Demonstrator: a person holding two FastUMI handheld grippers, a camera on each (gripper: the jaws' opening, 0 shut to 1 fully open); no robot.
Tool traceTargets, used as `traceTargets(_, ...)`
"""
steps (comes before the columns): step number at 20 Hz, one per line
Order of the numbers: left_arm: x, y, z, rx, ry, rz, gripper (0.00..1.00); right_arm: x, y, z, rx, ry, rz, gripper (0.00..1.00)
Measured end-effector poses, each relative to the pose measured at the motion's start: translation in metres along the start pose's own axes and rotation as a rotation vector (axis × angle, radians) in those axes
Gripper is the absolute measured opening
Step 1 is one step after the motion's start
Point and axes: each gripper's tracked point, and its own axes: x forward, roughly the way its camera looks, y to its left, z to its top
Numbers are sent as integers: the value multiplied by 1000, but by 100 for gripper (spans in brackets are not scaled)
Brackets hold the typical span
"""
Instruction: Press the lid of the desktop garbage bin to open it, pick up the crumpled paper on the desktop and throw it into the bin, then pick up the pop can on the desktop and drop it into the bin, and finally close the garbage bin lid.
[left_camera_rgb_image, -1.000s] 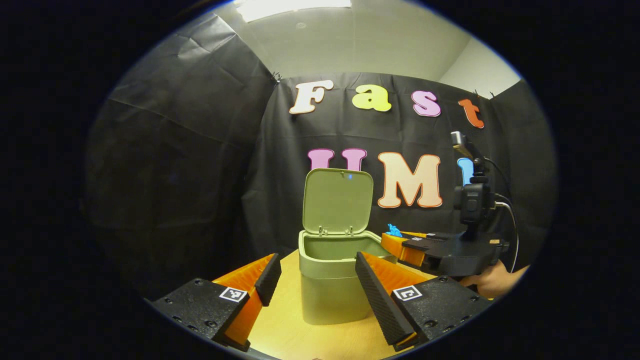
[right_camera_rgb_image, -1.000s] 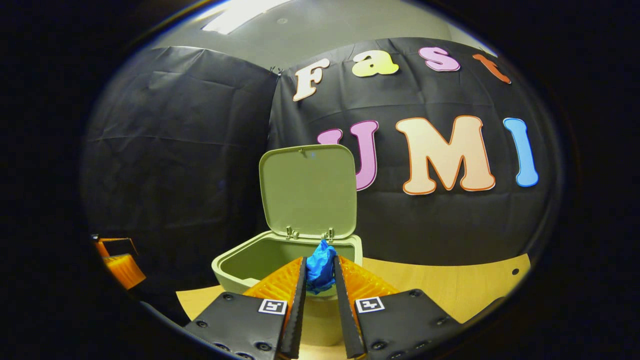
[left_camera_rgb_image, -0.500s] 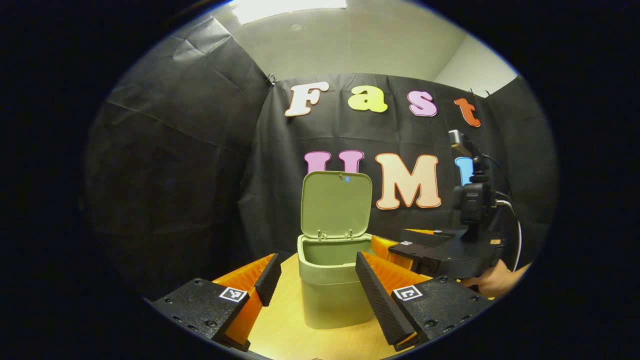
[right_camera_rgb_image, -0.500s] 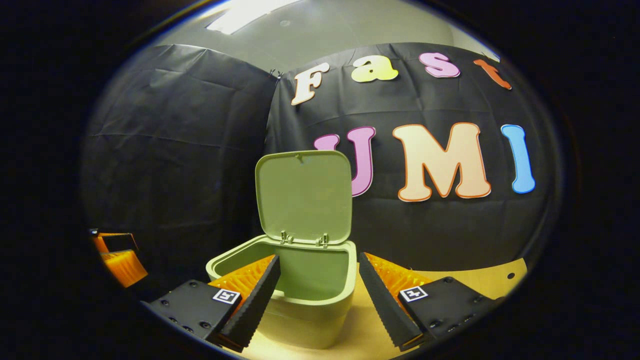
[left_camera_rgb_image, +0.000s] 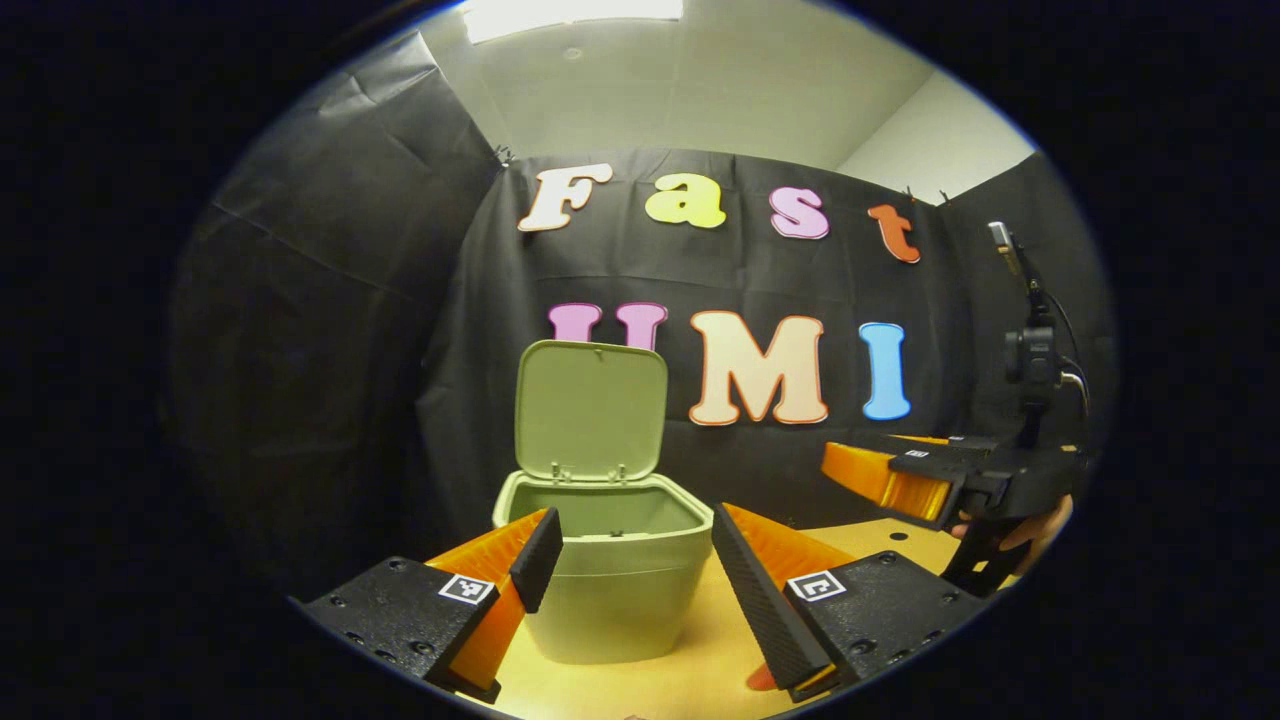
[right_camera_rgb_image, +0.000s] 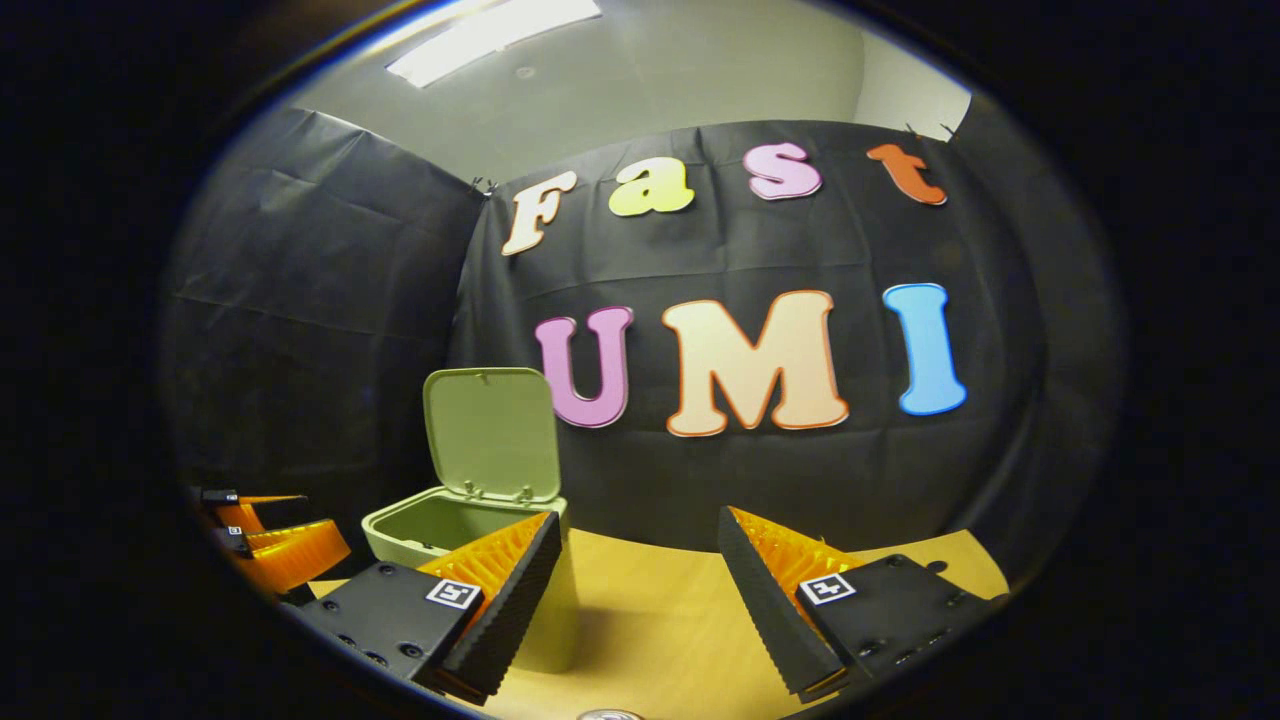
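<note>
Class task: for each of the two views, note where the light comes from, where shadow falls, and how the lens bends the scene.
Left gripper view: a ceiling light glares at the top; the table is brightly lit; the bin looks sharp, while the wall's edges curve. Right gripper view: the ceiling light is a slanted streak; the bin casts a soft shadow on the table; the wall bulges outward.

Bin (left_camera_rgb_image: 610, 575) stands at centre frame in the left gripper view, mouth unobstructed, lid (left_camera_rgb_image: 590, 410) upright behind it. Bare bench (right_camera_rgb_image: 660, 620) lies between the spread fingers in the right gripper view, bin at left.
</note>
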Motion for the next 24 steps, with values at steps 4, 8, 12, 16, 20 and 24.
traceTargets(4,7,-41,-18,-5,24,-60,91,-35,-74,31,-12,-41,-105,99)
traceTargets(8,8,-75,-54,-18,71,-99,93,-68,-136,41,-89,-34,-180,99)
traceTargets(12,6,-104,-90,-5,129,-111,93,-94,-179,40,-90,-8,-242,99)
traceTargets(16,7,-128,-122,10,181,-138,93,-109,-203,29,-100,27,-265,99)
traceTargets(20,6,-142,-161,13,256,-137,93,-122,-218,17,-116,67,-270,99)
traceTargets(24,0,-147,-208,59,348,-130,94,-134,-235,-8,-140,131,-290,99)
